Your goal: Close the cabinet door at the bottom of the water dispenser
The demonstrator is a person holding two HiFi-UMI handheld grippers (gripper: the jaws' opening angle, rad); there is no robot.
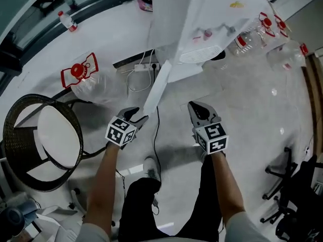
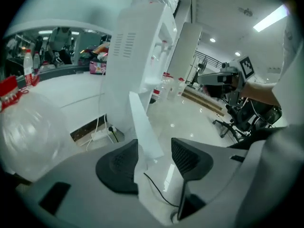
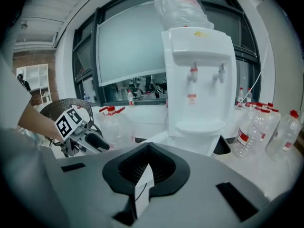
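The white water dispenser (image 1: pixel 202 14) stands at the top of the head view, seen also in the left gripper view (image 2: pixel 137 51) and the right gripper view (image 3: pixel 197 80). Its bottom cabinet door (image 1: pixel 156 87) swings out toward me. My left gripper (image 1: pixel 140 116) is at the door's free edge. In its own view the left gripper (image 2: pixel 154 163) is open, and the thin door panel (image 2: pixel 142 127) stands between the pads without being pinched. My right gripper (image 1: pixel 194 106) hovers to the right of the door, apart from it. Seen in its own view, the right gripper (image 3: pixel 148 146) is shut and holds nothing.
A round wicker chair (image 1: pixel 20 110) stands at the left. An empty water jug (image 1: pixel 81 79) lies beside it, and several bottles (image 1: pixel 262 34) cluster right of the dispenser. A power strip (image 1: pixel 146 67) and cable (image 1: pixel 157 135) lie on the floor. An office chair base (image 1: pixel 287 185) is lower right.
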